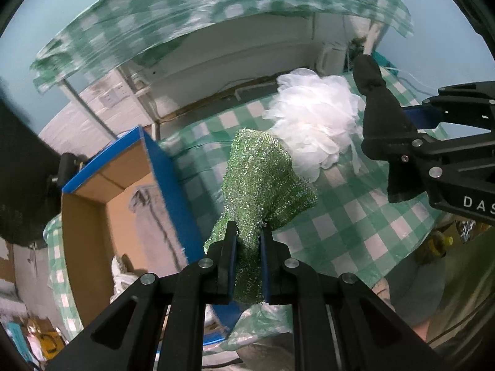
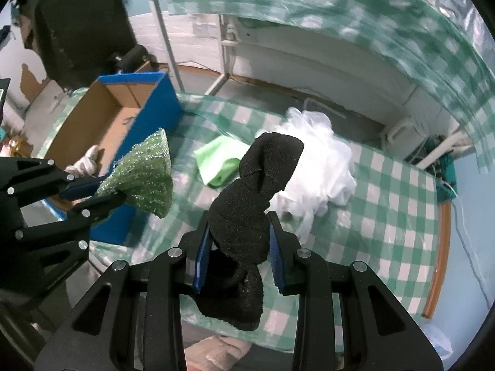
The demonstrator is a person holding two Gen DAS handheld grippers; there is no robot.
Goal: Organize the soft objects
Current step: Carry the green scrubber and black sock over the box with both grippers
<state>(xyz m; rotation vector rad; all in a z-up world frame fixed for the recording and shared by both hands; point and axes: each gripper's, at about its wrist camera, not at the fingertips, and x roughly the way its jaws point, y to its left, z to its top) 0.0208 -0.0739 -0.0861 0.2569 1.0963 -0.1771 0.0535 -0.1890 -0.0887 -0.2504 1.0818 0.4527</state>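
Soft objects are in both my grippers: the left gripper (image 1: 249, 235) pinches a glittery green scrubbing cloth (image 1: 263, 182), the right gripper (image 2: 238, 228) clamps a black sock (image 2: 247, 210), both above the tabletop (image 2: 386, 185). I judge it best to carry both over the blue box (image 2: 123, 114) and let go only once well inside its walls.

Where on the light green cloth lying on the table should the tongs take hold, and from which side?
Grip the light green cloth at its raised folded bulge, coming straight down from above. It lies low on the checked tablecloth, so only the bunched fold offers the tongs anything to pinch.

box (image 2: 123, 117) left of cloth (image 2: 221, 160) (on table (image 2: 386, 185)), pouf (image 2: 318, 167) right
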